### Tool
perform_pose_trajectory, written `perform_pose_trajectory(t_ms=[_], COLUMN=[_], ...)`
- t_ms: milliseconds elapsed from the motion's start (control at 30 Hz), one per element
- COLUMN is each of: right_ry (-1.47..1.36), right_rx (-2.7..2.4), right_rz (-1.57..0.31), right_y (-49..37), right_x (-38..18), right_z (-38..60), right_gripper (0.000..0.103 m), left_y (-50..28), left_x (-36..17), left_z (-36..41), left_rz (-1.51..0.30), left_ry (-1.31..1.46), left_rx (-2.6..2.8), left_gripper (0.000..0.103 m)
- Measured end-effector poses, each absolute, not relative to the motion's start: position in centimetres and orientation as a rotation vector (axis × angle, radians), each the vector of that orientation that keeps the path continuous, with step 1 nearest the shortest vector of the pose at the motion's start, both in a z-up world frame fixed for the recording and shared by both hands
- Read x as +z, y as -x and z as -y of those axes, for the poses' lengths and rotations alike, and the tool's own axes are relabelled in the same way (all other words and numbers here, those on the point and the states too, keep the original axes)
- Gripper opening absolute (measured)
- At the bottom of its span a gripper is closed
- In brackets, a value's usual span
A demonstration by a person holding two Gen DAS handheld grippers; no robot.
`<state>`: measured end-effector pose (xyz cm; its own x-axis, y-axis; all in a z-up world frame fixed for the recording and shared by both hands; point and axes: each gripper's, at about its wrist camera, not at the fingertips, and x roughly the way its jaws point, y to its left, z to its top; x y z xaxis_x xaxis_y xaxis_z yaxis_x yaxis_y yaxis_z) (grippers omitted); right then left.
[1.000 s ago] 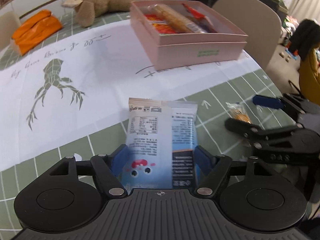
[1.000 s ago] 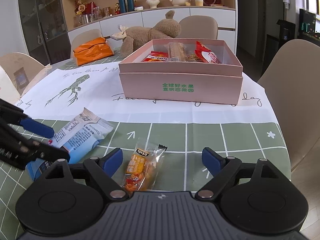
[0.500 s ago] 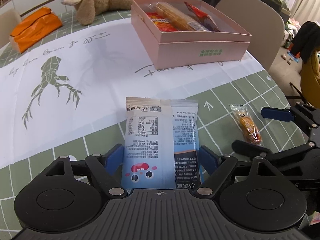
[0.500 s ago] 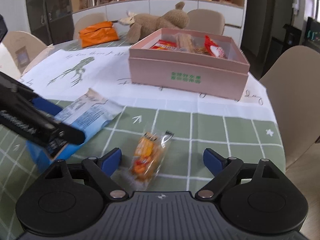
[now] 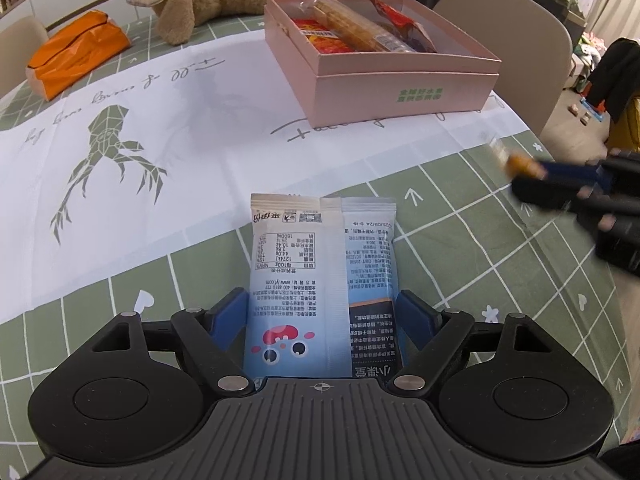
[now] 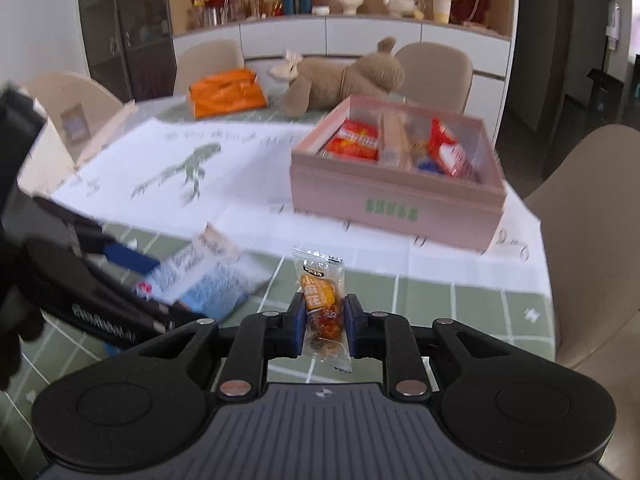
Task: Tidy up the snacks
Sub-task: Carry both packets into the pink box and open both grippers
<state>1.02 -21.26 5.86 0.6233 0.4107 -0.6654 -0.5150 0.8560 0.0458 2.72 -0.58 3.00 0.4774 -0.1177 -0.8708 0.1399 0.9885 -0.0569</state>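
Blue pads of the right gripper (image 6: 323,322) are closing on an orange snack (image 6: 322,304) above the table (image 6: 460,304), while the left gripper (image 5: 322,318) pinches a blue packet (image 5: 320,272) short of the pink box (image 5: 400,92).

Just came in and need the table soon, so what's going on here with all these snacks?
A person is sorting snacks with a handheld gripper in each hand. The right gripper is closing its jaws on a small orange snack packet. The left gripper has a blue-and-white snack packet between its fingers. A pink box further back on the table already holds several snacks.
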Motion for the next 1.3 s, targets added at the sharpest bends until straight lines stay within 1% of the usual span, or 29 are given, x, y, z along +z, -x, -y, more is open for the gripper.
perform_pose_trajectory(t_ms=[100, 233, 333, 433, 533, 600, 667, 800, 833, 867, 933, 1000, 1067, 1100, 1167, 1200, 1233, 1267, 1300], right_ry=[0.140, 0.104, 0.074, 0.048, 0.039, 0.030, 0.028, 0.041, 0.049, 0.060, 0.100, 0.134, 0.152, 0.165, 0.186, 0.187, 0.185, 0.178, 0.171], right_rx=[0.509, 0.463, 0.422, 0.400, 0.390, 0.389, 0.384, 0.387, 0.389, 0.386, 0.377, 0.384, 0.391, 0.385, 0.375, 0.367, 0.359, 0.347, 0.341], right_rz=[-0.702, -0.683, -0.674, -0.666, -0.642, -0.630, -0.613, -0.583, -0.590, -0.605, -0.657, -0.710, -0.727, -0.719, -0.710, -0.705, -0.696, -0.678, -0.666], right_y=[-1.6, -2.3, -2.8, -3.1, -4.1, -5.4, -7.5, -12.9, -14.4, -15.9, -18.6, -20.3, -20.6, -20.4, -19.8, -19.6, -19.2, -18.6, -17.9], right_x=[6.9, 7.8, 8.4, 9.1, 10.3, 10.9, 11.5, 11.0, 10.4, 9.6, 7.5, 5.5, 4.6, 4.5, 4.5, 4.6, 4.7, 5.0, 5.2], right_z=[22.4, 24.2, 25.7, 27.2, 28.4, 28.5, 28.0, 25.6, 24.6, 23.6, 21.6, 20.0, 19.1, 18.9, 18.7, 18.7, 18.9, 19.3, 19.6], right_gripper=[0.019, 0.019, 0.019, 0.019, 0.019, 0.019, 0.019, 0.019, 0.019, 0.019, 0.019, 0.020, 0.024, 0.026, 0.039, 0.043, 0.049, 0.058, 0.062], left_y=[-2.7, -2.9, -3.6, -5.6, -9.3, -13.0, -17.3, -25.6, -27.1, -27.9, -28.1, -27.7, -26.8, -26.1, -24.2, -22.9, -22.0, -20.7, -19.1], left_x=[3.0, 3.8, 6.3, 10.1, 13.5, 14.4, 13.7, 9.3, 8.1, 7.3, 6.7, 6.6, 7.0, 7.4, 8.1, 8.3, 8.6, 8.8, 8.7], left_z=[0.6, 0.2, 0.1, -0.1, 0.0, 0.2, 0.1, -0.1, -0.1, -0.1, -0.2, -0.4, -1.3, -1.9, -2.8, -3.3, -3.6, -3.9, -4.1], left_rz=[-1.065, -1.061, -0.977, -0.852, -0.735, -0.701, -0.713, -0.854, -0.903, -0.931, -0.927, -0.936, -0.900, -0.872, -0.820, -0.796, -0.778, -0.762, -0.752], left_ry=[-0.022, 0.034, 0.076, 0.132, 0.157, 0.200, 0.271, 0.346, 0.332, 0.311, 0.263, 0.244, 0.265, 0.281, 0.323, 0.340, 0.347, 0.349, 0.345], left_rx=[-0.157, -0.184, -0.220, -0.260, -0.303, -0.328, -0.370, -0.339, -0.314, -0.300, -0.308, -0.328, -0.322, -0.303, -0.271, -0.257, -0.245, -0.230, -0.211], left_gripper=[0.086, 0.082, 0.082, 0.082, 0.083, 0.084, 0.085, 0.084, 0.080, 0.072, 0.068, 0.068, 0.067, 0.066, 0.065, 0.065, 0.065, 0.065, 0.065])
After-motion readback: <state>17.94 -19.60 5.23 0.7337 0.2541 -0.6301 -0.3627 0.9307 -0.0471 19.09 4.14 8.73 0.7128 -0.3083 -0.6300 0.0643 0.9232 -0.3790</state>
